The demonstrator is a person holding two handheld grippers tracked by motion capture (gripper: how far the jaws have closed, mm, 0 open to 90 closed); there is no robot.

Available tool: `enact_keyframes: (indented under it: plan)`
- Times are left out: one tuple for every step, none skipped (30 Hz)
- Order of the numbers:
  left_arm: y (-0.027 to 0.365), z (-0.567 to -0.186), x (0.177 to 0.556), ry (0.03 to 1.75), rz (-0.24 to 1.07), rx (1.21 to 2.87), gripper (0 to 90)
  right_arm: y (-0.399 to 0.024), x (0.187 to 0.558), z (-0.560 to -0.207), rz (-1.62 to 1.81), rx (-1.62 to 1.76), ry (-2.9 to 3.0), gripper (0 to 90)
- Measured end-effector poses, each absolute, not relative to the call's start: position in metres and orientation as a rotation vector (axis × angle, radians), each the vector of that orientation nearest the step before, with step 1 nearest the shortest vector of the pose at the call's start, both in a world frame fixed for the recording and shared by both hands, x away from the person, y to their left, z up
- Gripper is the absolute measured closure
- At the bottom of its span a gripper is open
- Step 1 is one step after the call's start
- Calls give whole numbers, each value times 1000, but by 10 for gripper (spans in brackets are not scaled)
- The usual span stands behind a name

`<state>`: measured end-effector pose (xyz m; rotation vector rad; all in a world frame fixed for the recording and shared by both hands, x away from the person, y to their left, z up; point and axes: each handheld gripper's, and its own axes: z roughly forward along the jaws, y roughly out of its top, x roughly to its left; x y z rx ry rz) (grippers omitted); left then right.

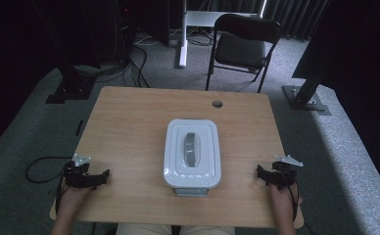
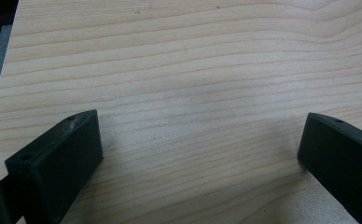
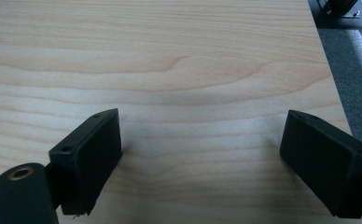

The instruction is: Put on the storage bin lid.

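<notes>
Left gripper (image 1: 87,177) rests at the lower left of the table (image 1: 129,117), jaws wide and empty; right gripper (image 1: 271,175) at lower right, likewise wide. Between them, mid-frame, sits the white lidded box (image 1: 192,152).

dim room, grey carpet (image 1: 354,147), a black folding chair (image 1: 242,46) (empty) behind the wooden table (image 1: 129,117).

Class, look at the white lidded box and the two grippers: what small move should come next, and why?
Probably bring both grippers inward toward the white box. The left gripper and right gripper rest near the table's side edges, jaws open over bare wood, apart from the box, whose lid with its grey handle is on.
</notes>
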<state>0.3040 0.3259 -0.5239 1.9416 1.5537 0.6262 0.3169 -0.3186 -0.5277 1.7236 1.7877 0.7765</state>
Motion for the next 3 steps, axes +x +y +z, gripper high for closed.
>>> enact_keyframes:
  plan:
    - [326,-524,304,1554,626,1942,4,-319,316,-528,775,1725,1787,122]
    - [326,-524,304,1554,626,1942,4,-319,316,-528,775,1725,1787,122]
    - [326,-524,304,1554,626,1942,4,-319,316,-528,775,1725,1787,122]
